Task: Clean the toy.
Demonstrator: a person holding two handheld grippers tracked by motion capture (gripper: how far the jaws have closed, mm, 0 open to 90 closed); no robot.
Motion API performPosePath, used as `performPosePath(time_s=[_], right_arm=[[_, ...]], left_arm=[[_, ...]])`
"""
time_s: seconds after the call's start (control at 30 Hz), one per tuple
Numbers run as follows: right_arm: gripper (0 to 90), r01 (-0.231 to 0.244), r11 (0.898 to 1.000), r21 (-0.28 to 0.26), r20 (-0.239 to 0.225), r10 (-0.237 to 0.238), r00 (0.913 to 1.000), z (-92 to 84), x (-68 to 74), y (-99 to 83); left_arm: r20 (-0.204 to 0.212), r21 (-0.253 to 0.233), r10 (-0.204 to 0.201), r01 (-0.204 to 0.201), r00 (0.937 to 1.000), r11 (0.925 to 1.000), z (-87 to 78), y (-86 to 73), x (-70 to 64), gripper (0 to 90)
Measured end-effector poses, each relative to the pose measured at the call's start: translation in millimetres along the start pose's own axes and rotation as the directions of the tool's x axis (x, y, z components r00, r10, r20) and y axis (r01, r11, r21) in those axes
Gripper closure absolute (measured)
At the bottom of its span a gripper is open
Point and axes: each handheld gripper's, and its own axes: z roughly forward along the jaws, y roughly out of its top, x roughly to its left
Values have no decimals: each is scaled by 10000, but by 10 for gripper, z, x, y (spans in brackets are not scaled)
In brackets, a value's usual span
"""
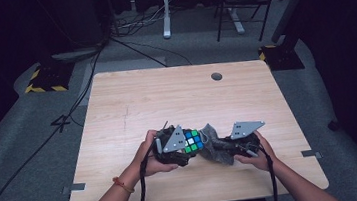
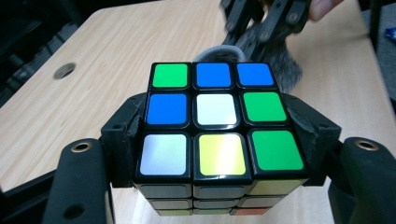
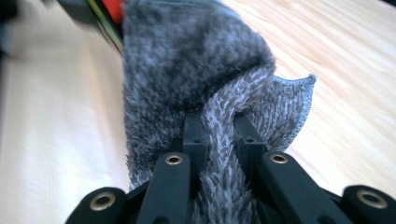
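The puzzle cube [image 2: 218, 125] sits low in the middle of the high view, just above the desk [image 1: 176, 95], clamped by your left gripper [image 1: 174, 148] fingers on two opposite sides. Your right gripper [image 1: 239, 144] fingers are pinched shut on the grey cloth [image 3: 196, 74]. Hold the cube steady and wipe with light strokes so the cloth doesn't slip free.

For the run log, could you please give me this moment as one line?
left gripper: shut on cube | right gripper: shut on cloth | cloth against cube's far side | both above table
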Motion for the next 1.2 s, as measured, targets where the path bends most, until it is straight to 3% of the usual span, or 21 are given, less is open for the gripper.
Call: performPosePath(time_s=[0.1,0.3,0.37,0.43,0.47,0.53,0.63,0.77,0.97,1.2], right_arm=[[790,-251,9992,325,330,240,9992,-42,-132,-79],[784,-718,9935,879,1102,619,9920,-123,-359,-196],[782,-987,9877,1209,1268,833,9884,-138,-423,-267],[779,-832,9821,1691,1546,569,9863,-154,-450,-342],[778,-983,9780,1840,1607,687,9846,-177,-475,-402],[775,-1222,9760,1802,1664,922,9817,-218,-509,-478],[765,-1632,9746,1530,1656,1375,9766,-273,-559,-592],[739,-1882,9713,1453,1568,1652,9737,-310,-604,-689],[718,-1947,9726,1272,1359,1774,9747,-303,-605,-752],[697,-2035,9723,1151,1331,1879,9731,-285,-606,-786]], left_arm=[[-236,192,-88,92,9997,9998,-25,-63,42,331],[-424,663,-756,783,9962,9947,-42,-242,159,331],[-491,885,-797,838,9956,9925,-52,-292,177,331],[-561,1156,-783,844,9953,9897,-69,-356,186,331],[-595,1222,-779,847,9952,9889,-74,-384,196,331],[-677,1315,-824,907,9943,9872,-79,-441,222,331],[-627,1322,-1204,1278,9907,9830,-68,-551,287,331],[-493,1440,-1444,1501,9883,9781,-23,-664,324,330],[-220,1715,-1814,1825,9832,9681,67,-831,356,330],[-71,1477,-2275,2260,9737,9629,68,-916,376,323]])
